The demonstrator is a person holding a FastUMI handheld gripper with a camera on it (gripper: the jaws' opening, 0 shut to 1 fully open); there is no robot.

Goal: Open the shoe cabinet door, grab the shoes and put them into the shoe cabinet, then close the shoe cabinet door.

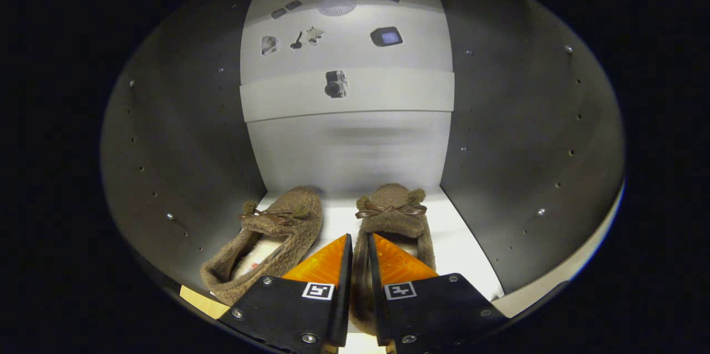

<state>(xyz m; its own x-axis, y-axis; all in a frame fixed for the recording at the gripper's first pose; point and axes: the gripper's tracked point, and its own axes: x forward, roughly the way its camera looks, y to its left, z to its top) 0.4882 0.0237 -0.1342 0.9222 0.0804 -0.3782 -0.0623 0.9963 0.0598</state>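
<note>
My claw (359,248) sits at bottom centre of the frame, fingers nearly together with a thin gap. The near side wall of the right slipper (391,215) runs up through that gap, so I read it as clamped on that wall. Both fingers look pressed to the fabric, though the contact itself is partly hidden by the finger bodies.

The right slipper's long axis runs straight ahead from the claw, heel under my fingers and toe pointing away at the back wall. Its bow is just beyond the fingertips.

The left slipper (266,243) lies just beside it, lower left of centre. It is free of the claw and angled, heel toward lower left and toe toward centre. The toes nearly meet, and I can't tell if they touch.

Both rest on the pale cabinet floor (466,254) between dark side walls (183,148) drilled with rows of holes. Pale back wall (349,148) is further in, upper centre, with small dark objects I can't identify.

My read: both shoes are inside, so placement looks about done. The next move turns on that straight-ahead axis. I part the fingers, then pull back along the line of the slipper, so I don't drag the heel out or nudge the left slipper. Then the door.
</note>
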